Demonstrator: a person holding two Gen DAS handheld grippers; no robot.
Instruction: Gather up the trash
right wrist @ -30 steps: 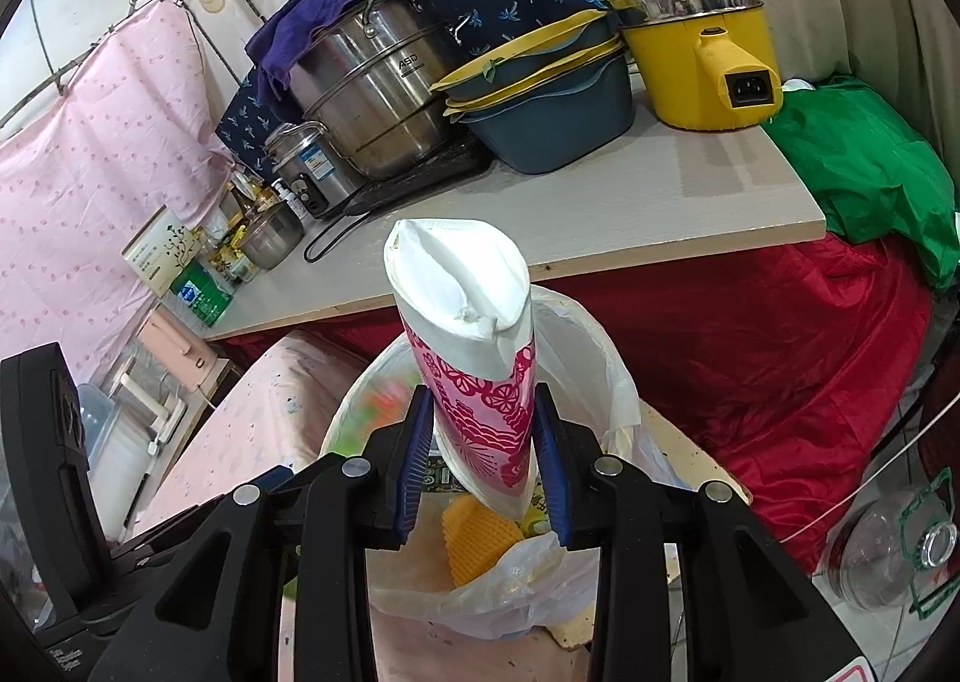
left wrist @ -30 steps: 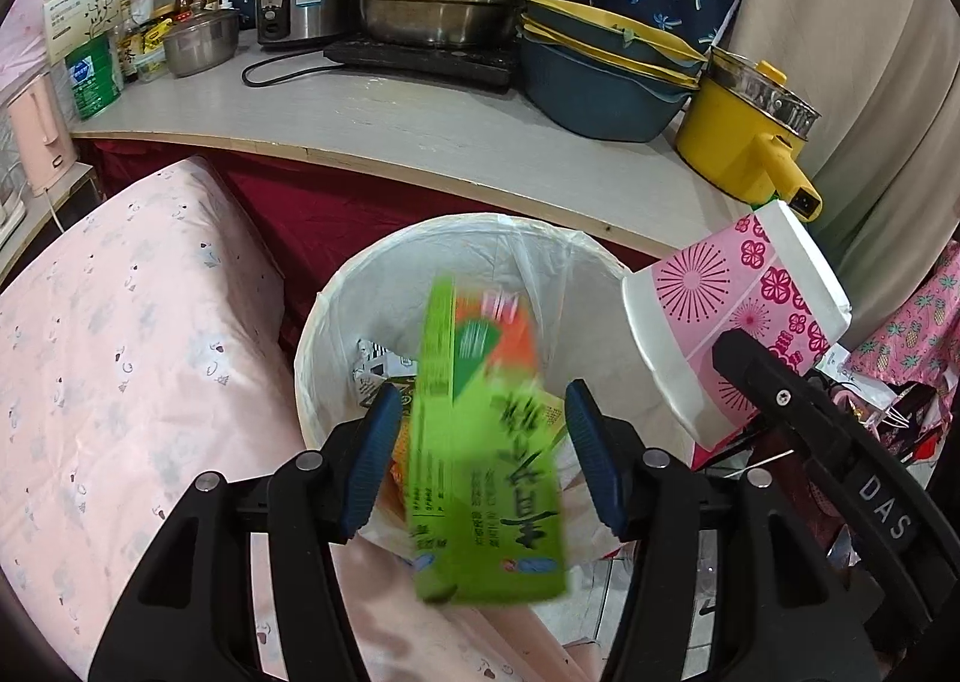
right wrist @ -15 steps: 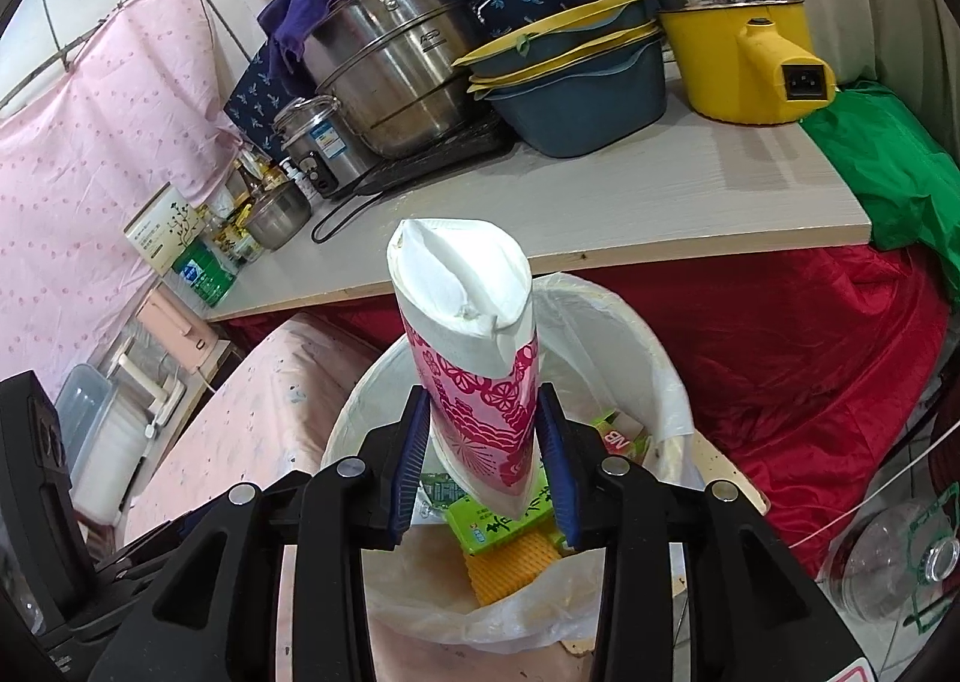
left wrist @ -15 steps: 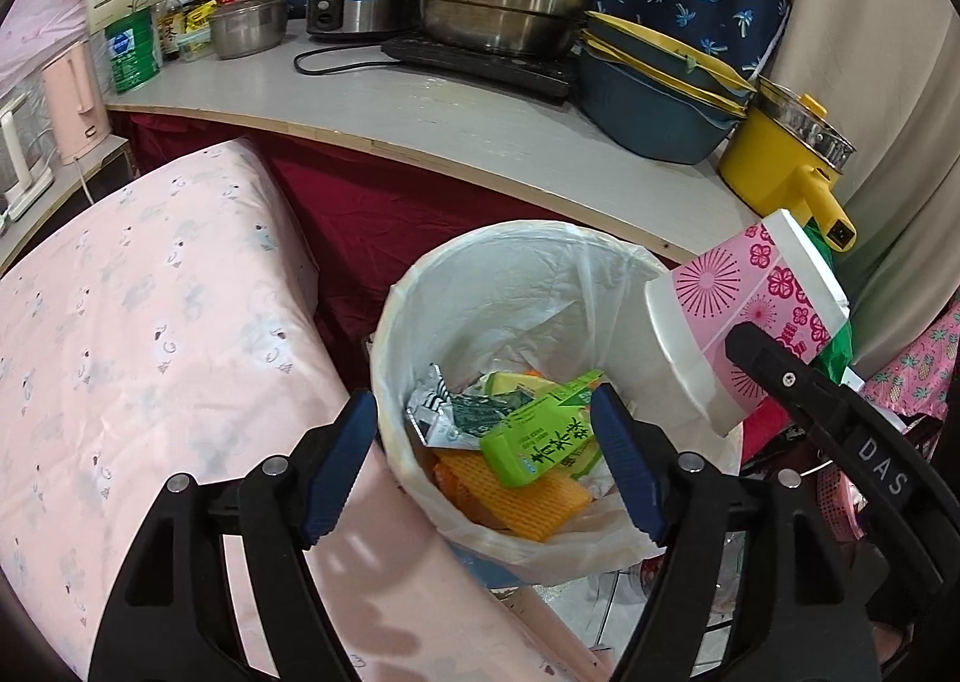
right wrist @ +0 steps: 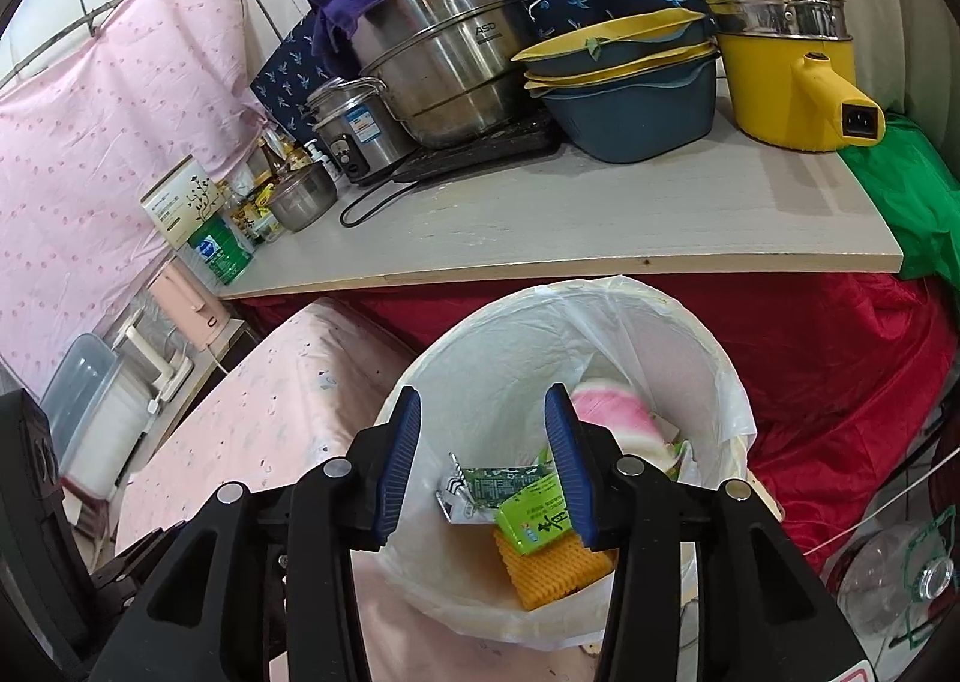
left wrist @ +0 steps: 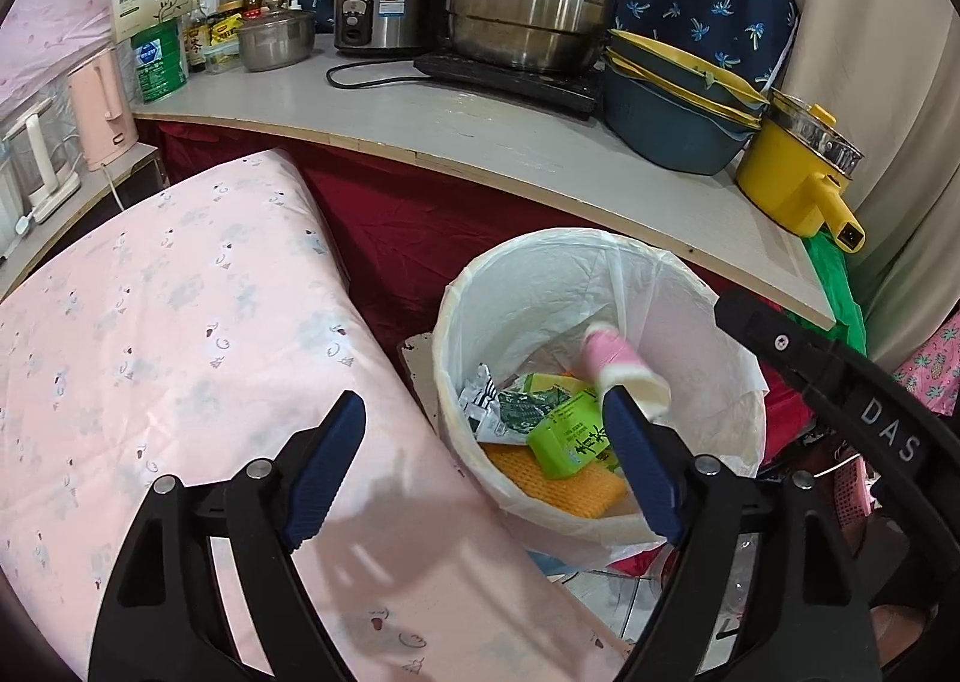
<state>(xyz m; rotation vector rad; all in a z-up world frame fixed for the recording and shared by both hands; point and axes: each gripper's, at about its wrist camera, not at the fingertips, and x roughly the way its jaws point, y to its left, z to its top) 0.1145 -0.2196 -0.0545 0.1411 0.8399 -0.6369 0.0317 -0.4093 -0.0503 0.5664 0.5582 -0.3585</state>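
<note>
A white bin lined with a plastic bag point(left wrist: 540, 262) point(right wrist: 690, 334) stands below the counter. Inside lie a green drink carton point(left wrist: 570, 442) point(right wrist: 534, 514), an orange waffle-textured piece point(left wrist: 558, 487) point(right wrist: 552, 568), wrappers and a pink-and-white paper cup point(left wrist: 618, 364) point(right wrist: 612, 424), blurred as it drops in. My left gripper point(left wrist: 486, 466) is open and empty, over the bin's left rim and the pink bed. My right gripper point(right wrist: 483, 466) is open and empty, right above the bin.
A pink mattress point(left wrist: 180, 352) lies left of the bin. A grey counter point(left wrist: 480, 129) behind holds steel pots point(left wrist: 528, 3), blue basins point(left wrist: 672, 105) and a yellow electric pot point(left wrist: 798, 178). Red cloth point(right wrist: 840, 358) hangs under the counter.
My left gripper let go of the green carton, which fell into the bin. My right gripper then opened and the pink cup dropped into the bin. The left gripper drew back left.
</note>
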